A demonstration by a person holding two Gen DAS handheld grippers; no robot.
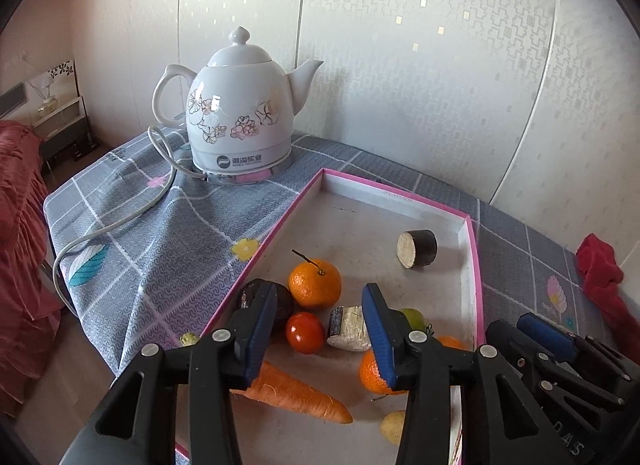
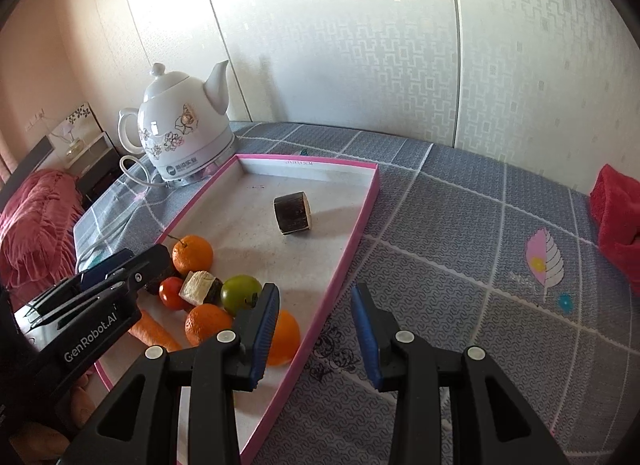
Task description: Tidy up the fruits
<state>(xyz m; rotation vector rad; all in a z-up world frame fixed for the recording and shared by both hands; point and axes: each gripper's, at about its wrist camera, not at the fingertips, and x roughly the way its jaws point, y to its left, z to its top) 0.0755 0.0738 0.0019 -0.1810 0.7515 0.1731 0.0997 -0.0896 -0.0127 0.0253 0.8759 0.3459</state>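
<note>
- Your left gripper (image 1: 318, 329) fingers stand apart with nothing gripped, hanging over the tomato (image 1: 305, 332) and the pale cut chunk (image 1: 349, 328).
- Your right gripper (image 2: 316, 331) fingers are also parted and empty, straddling the pink tray (image 2: 362, 225) rim.
- Tangerines (image 1: 315, 283), a carrot (image 1: 296, 393) and a green fruit (image 2: 240, 294) cluster at the tray's near end; a dark cut chunk (image 2: 292, 212) lies apart.
- A kettle (image 1: 236, 117) stands on the clothed surface (image 2: 460, 225).

Two wrist views, angled down, close over the shared pink-rimmed tray (image 1: 472, 265) (image 2: 352, 241) — kettle (image 1: 240, 117) (image 2: 180, 133) beyond.
</note>
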